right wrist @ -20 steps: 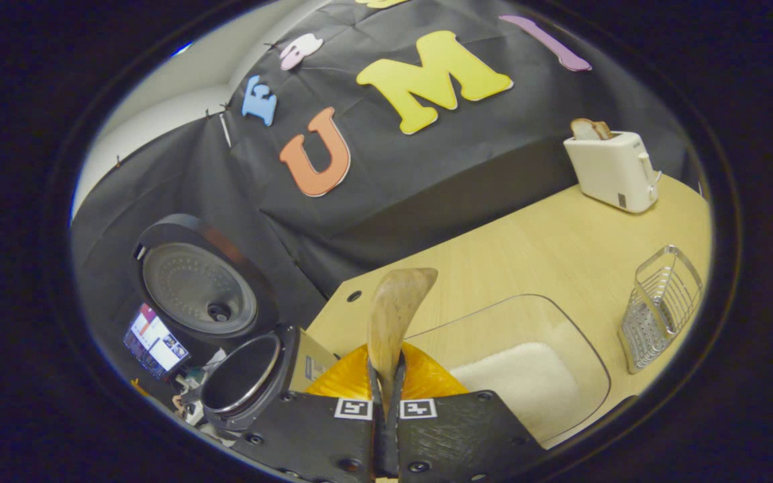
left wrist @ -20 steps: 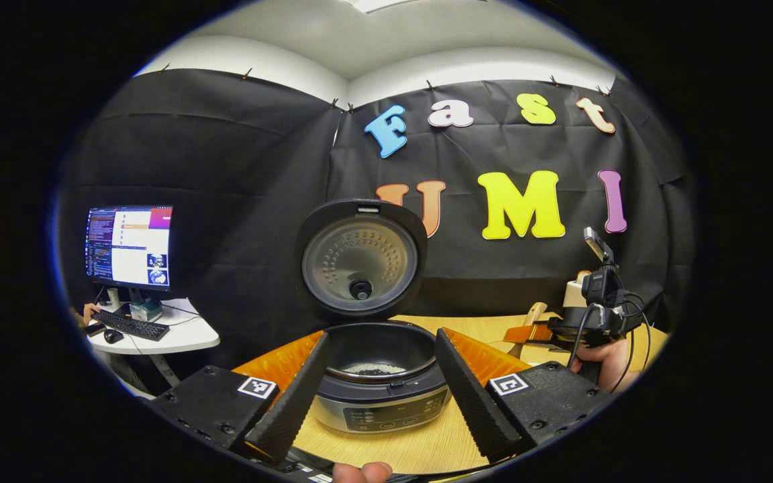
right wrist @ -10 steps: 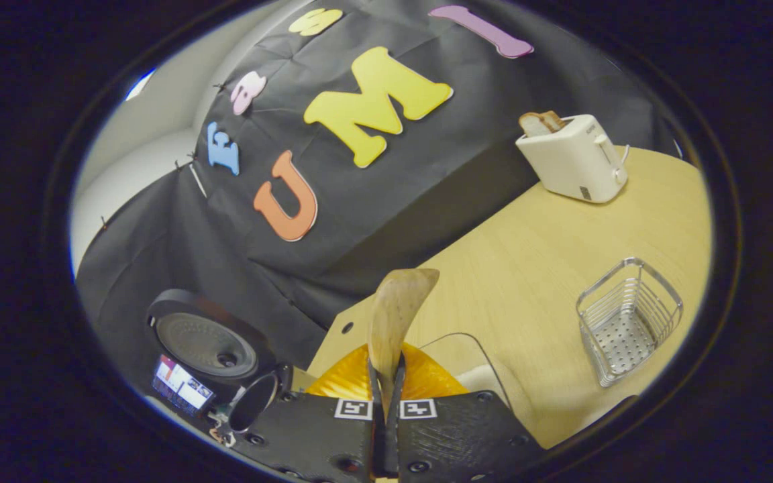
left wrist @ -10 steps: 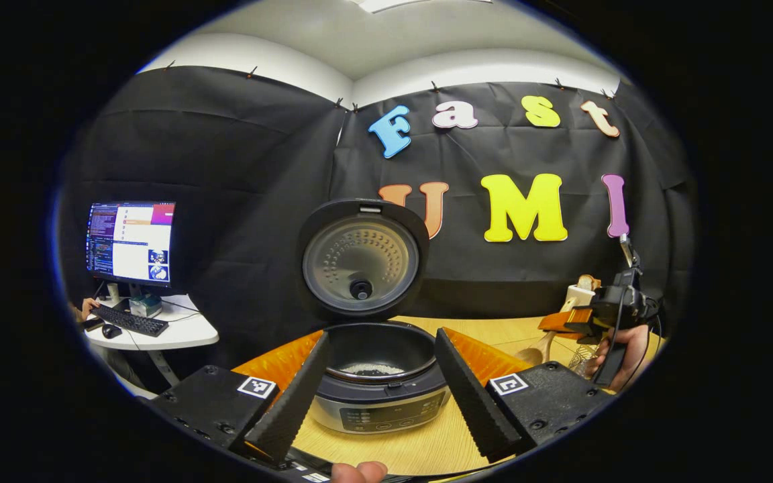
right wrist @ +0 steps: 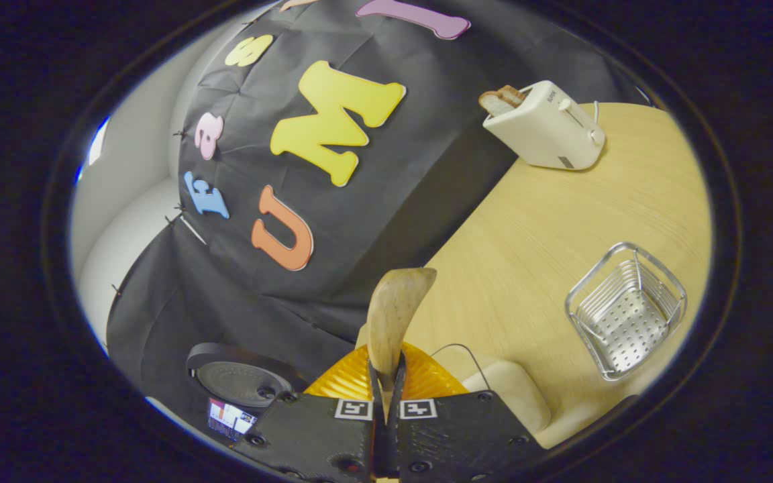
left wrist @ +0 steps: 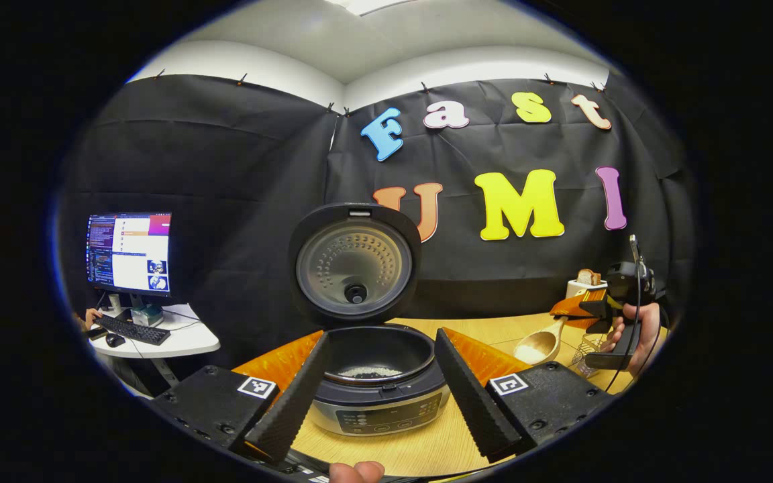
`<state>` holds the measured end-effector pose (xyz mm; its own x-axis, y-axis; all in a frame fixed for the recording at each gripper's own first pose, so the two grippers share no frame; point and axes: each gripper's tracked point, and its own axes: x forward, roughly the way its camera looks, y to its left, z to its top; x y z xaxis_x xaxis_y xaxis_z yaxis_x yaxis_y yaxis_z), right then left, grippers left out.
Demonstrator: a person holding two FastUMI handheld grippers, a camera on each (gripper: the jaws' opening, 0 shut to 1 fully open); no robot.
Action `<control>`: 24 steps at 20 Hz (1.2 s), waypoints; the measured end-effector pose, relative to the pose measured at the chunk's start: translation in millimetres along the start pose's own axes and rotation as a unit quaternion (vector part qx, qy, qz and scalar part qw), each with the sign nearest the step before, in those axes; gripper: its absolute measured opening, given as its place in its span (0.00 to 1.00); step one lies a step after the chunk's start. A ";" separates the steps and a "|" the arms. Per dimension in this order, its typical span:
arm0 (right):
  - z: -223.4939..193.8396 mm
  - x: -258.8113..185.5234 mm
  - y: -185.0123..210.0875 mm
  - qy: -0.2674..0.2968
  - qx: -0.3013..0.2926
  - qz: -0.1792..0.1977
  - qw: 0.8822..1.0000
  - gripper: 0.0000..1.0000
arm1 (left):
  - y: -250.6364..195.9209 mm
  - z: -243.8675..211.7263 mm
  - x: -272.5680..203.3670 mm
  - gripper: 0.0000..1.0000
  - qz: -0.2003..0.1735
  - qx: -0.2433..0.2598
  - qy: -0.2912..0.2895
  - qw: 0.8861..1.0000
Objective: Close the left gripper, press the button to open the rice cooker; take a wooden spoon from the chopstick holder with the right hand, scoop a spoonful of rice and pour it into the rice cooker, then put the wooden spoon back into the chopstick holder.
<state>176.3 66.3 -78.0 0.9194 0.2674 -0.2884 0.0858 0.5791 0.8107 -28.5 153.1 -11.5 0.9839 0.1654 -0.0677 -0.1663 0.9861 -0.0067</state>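
The rice cooker [left wrist: 378, 402] stands open in the left gripper view, its lid [left wrist: 353, 265] upright and a little rice [left wrist: 370, 371] at the bottom of the pot. My left gripper [left wrist: 380, 396] is open, one finger on each side of the cooker and not touching it. At the far right a hand holds my right gripper [left wrist: 601, 308], shut on the wooden spoon [left wrist: 539, 345]. In the right gripper view the spoon [right wrist: 393, 315] sticks up from my right gripper [right wrist: 386, 396]. The wire chopstick holder [right wrist: 625, 312] stands on the table to its right.
A white toaster [right wrist: 544, 127] with bread stands at the back of the wooden table [right wrist: 547, 228]. A clear container of rice [right wrist: 504, 389] lies just right of my right gripper. The cooker's lid [right wrist: 239, 382] shows at lower left. A monitor [left wrist: 130, 248] stands on a side desk.
My right gripper has swung right with the spoon, away from the cooker and over toward the wire holder. The spoon's bowl now faces the left gripper's camera. The left gripper stayed open.
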 end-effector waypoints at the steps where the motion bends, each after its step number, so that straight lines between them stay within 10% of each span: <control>1: -1.0 0.5 8.5 0.000 -0.002 0.007 1.000 0.00 | 5.3 0.3 0.3 0.99 0.005 -0.002 -0.002 1.000; 13: -81.8 35.3 127.6 0.109 0.009 0.079 0.991 0.00 | 42.8 -17.5 5.7 0.99 0.030 -0.021 0.023 0.999; 24: -142.9 81.6 215.7 0.096 -0.167 0.102 0.976 0.00 | 75.4 -17.8 -3.1 0.99 0.056 -0.008 0.025 0.998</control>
<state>215.0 323.1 0.6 0.8122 0.5248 -0.2550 -0.2513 0.7091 0.6588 -45.3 226.6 -29.6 0.9544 0.2737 -0.1192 -0.2770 0.9608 -0.0118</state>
